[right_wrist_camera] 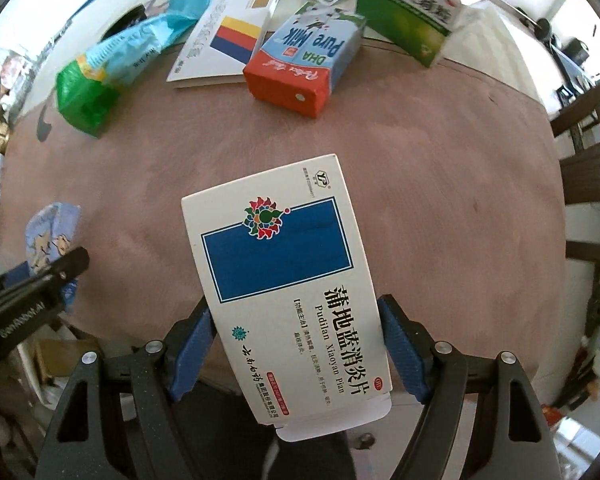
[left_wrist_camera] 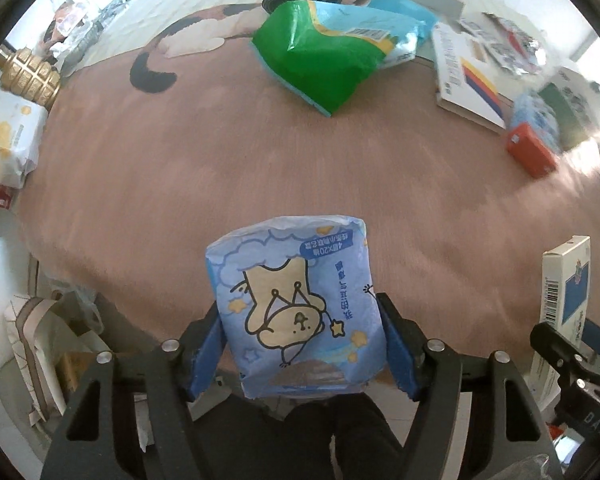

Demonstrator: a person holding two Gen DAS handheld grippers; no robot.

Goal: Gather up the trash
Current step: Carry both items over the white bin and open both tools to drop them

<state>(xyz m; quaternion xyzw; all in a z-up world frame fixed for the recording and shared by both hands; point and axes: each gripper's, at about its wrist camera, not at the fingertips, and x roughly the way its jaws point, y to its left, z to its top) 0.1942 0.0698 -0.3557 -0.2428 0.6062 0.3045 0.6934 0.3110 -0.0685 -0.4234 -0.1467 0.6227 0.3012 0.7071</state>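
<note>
Trash was already in both grippers: the left gripper (left_wrist_camera: pixel 300 344) had its blue pads pinching a soft light-blue tissue pack with a cartoon bear (left_wrist_camera: pixel 296 308), and the right gripper (right_wrist_camera: pixel 296 344) was clamped on a flat white medicine carton with a dark blue panel (right_wrist_camera: pixel 284 276). Both pieces hung just over the near edge of the brown round table (left_wrist_camera: pixel 260 152), at 6 o'clock in each wrist view. Further out on the left view, a crumpled green plastic bag (left_wrist_camera: pixel 312 64) sat at 12 o'clock and an orange-and-blue milk carton (left_wrist_camera: pixel 534 148) at 2 o'clock.

My worry: the carton sat skewed between the pads, with most of it sticking out past them, so a quick swing could twist it loose. The tissue pack is squishy and could slide out. The two grippers were also close together, so they might bump.
</note>
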